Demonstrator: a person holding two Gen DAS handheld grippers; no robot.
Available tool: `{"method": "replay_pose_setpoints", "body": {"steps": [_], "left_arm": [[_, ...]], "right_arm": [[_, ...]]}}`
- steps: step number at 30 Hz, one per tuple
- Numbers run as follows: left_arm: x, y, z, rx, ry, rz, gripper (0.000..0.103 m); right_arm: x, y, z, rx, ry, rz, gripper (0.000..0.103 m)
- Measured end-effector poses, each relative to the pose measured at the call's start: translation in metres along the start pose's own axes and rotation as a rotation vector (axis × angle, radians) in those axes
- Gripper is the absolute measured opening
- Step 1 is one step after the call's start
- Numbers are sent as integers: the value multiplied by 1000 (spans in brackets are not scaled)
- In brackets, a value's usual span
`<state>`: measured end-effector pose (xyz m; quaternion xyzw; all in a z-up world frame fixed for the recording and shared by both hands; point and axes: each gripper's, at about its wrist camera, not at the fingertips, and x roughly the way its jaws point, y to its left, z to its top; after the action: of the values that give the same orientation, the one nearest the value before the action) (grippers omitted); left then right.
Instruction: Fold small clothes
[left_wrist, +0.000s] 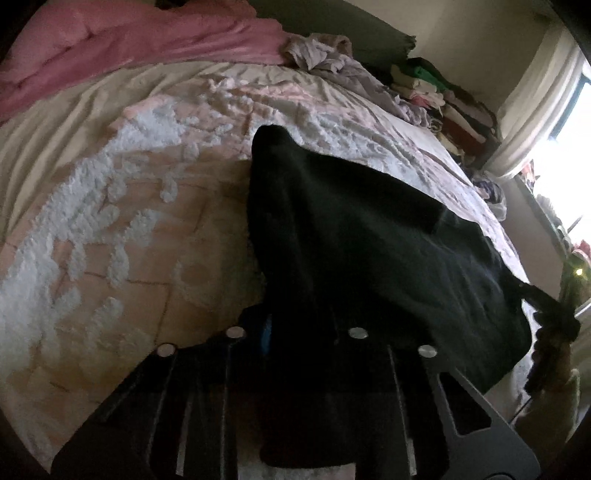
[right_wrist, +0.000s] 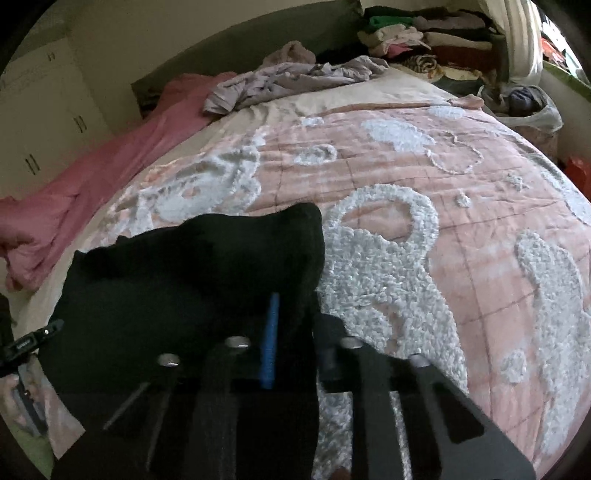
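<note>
A black garment (left_wrist: 369, 236) hangs stretched between both grippers above a pink bedspread with white tufted shapes (left_wrist: 122, 229). My left gripper (left_wrist: 295, 332) is shut on one corner of it; the cloth drapes over the fingers and hides the tips. My right gripper (right_wrist: 291, 325) is shut on the other corner of the black garment (right_wrist: 192, 273), a blue pad (right_wrist: 269, 343) showing beside the cloth. The right gripper shows at the right edge of the left wrist view (left_wrist: 550, 310). The left gripper shows at the left edge of the right wrist view (right_wrist: 29, 343).
A pink blanket (left_wrist: 140, 40) lies along the bed's far left side. A crumpled lilac cloth (right_wrist: 288, 79) sits at the head of the bed. Stacked folded clothes (right_wrist: 424, 37) stand beyond the bed near a curtain (left_wrist: 535, 99) and bright window. White cupboards (right_wrist: 44, 122) are at left.
</note>
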<state>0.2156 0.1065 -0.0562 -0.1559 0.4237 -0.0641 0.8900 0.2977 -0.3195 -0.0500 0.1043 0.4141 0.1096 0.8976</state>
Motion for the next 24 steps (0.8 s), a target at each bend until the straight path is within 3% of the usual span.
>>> {"method": "replay_pose_setpoints", "body": {"steps": [5,9,12,14,15,18,24], "left_arm": [[-21,-5,-6,42,-22,7,6],[-12,2,-12,35,8,27,10],[-18,0,-10,47,-13,40,13],[-27,-2,-9,51,-37,57,13],[-32,-5,-8,62,-52,65,13],[-48,-15,-11,102,-92,84,26],[-59,-48,-21,204,-114,94,40]], "right_arm": [[-19,-2,-4,6,-37,-20,7],[-8,-3,-11,-2,5,-61,10],[-10,-4,-15,9,16,-67,16],[-19,-5,-17,16,-1,-82,32],[-24,-5,-18,19,-11,-85,32],[-43,2,-22,-6,-51,-99,32],[-72,49,-37,-125,-105,-45,41]]}}
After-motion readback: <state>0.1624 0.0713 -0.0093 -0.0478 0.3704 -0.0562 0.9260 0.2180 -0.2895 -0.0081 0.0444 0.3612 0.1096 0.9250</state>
